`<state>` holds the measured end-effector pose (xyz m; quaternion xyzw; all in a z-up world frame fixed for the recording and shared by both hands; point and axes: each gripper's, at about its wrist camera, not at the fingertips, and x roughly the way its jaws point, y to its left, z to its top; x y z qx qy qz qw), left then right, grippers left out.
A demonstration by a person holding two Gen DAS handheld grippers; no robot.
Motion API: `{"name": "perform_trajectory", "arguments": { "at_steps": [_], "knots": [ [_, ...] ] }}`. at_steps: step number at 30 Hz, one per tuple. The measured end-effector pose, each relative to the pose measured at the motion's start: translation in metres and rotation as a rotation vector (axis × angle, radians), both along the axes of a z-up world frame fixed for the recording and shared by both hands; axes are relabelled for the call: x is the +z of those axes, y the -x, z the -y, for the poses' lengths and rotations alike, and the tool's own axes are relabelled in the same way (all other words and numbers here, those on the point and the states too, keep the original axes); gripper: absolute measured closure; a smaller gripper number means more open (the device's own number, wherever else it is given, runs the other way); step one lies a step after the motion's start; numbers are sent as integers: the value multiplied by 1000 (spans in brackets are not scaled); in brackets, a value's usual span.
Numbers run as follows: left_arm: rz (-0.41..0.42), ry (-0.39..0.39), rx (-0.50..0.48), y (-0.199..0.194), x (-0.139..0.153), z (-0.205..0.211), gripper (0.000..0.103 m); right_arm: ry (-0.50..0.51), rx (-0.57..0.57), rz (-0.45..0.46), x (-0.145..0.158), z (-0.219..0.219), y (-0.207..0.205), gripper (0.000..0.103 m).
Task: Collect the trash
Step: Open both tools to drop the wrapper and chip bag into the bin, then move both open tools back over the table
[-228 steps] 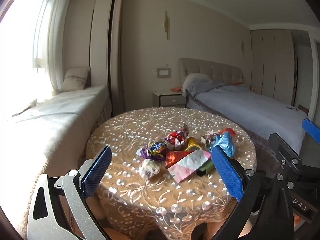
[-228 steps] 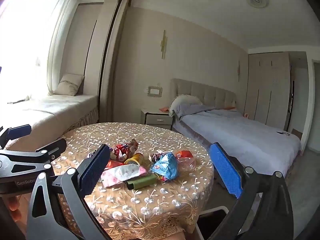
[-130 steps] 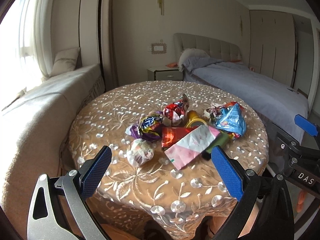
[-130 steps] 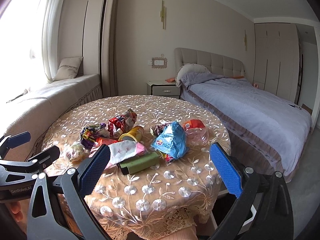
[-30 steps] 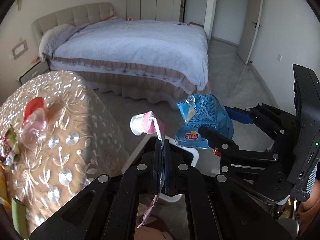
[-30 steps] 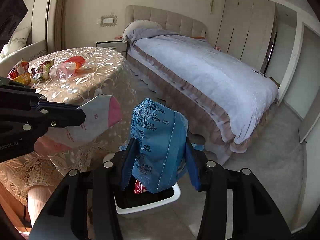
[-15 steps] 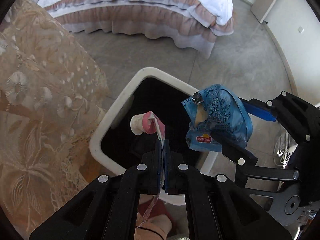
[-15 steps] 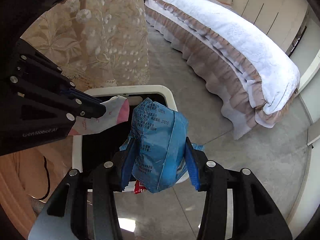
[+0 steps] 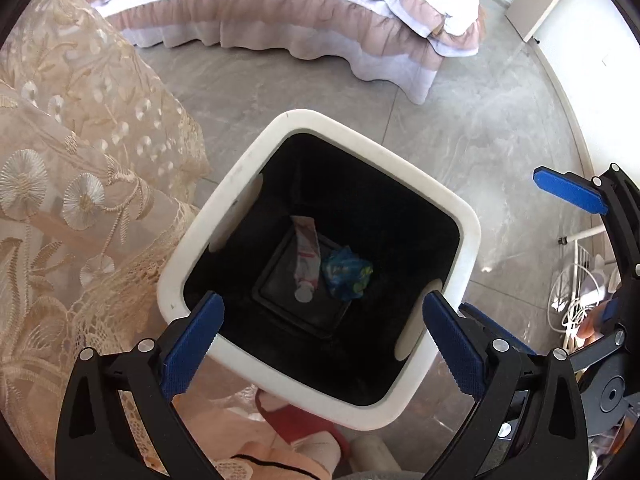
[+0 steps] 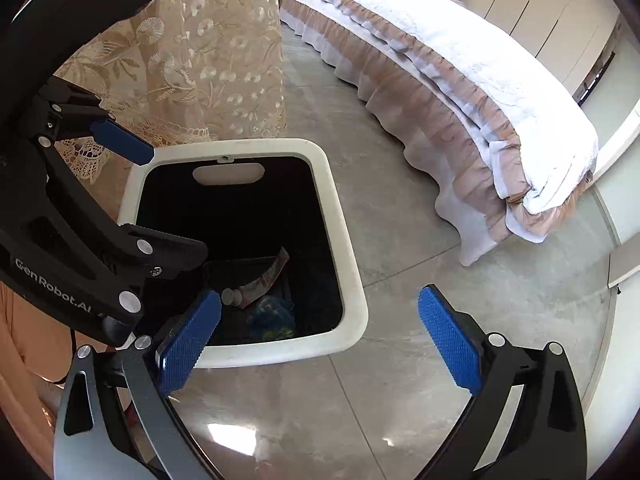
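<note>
A white-rimmed bin with a black inside stands on the floor beside the table. At its bottom lie a pink and white tube and a crumpled blue snack bag. My left gripper hangs over the bin's near rim, its jaws opening wide with nothing between them. In the right wrist view the same bin holds the tube and the blue bag. My right gripper is above the bin's near right corner, its jaws opening, nothing between them.
The table's beige embroidered cloth hangs just left of the bin. A bed with a frilled skirt runs along the far side. Grey tiled floor lies between bed and bin. A white wire rack stands at the right edge.
Both grippers opened. The pink tube left the left gripper and the blue bag left the right one; both now lie at the bottom of the bin.
</note>
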<state>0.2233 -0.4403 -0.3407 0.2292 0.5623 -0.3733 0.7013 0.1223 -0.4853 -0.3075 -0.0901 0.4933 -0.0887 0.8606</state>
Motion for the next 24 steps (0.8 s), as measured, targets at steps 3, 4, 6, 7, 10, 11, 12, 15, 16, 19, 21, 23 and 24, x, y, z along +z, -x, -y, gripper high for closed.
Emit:
{"name": "perform_trajectory", "arguments": {
  "at_steps": [3,4,6,7,10,11,12,15,16,19,21,23,24],
  "knots": [
    [6,28,7,4,13,-1,5,10,-8,26,11,0,6,5],
    [13,35,6,6,19,-2,5,12,-10,34,15,-1,9,5],
    [39,52,6,11,31,-3,5,15,-19,57,26,-1,14,5],
    [51,61,5,14,38,-4,5,13,-23,69,32,-1,17,5],
    [94,95,0,25,63,-5,5,19,-36,115,52,-4,28,5],
    [104,110,1,29,72,-6,5,26,-40,135,61,-5,32,5],
    [113,125,2,33,82,-8,5,32,-44,154,68,-7,36,5],
    [159,172,12,45,111,-15,5,39,-53,225,95,-13,50,5],
    [179,185,13,50,121,-18,5,41,-53,250,105,-16,54,5],
    [253,214,16,65,148,-26,5,46,-52,313,131,-24,65,5],
    [300,234,20,75,165,-34,5,51,-46,346,146,-29,70,5],
    [354,245,38,82,182,-43,5,65,-44,378,159,-35,75,5],
    [377,255,51,85,190,-48,5,69,-40,394,166,-39,77,5]
  ]
}}
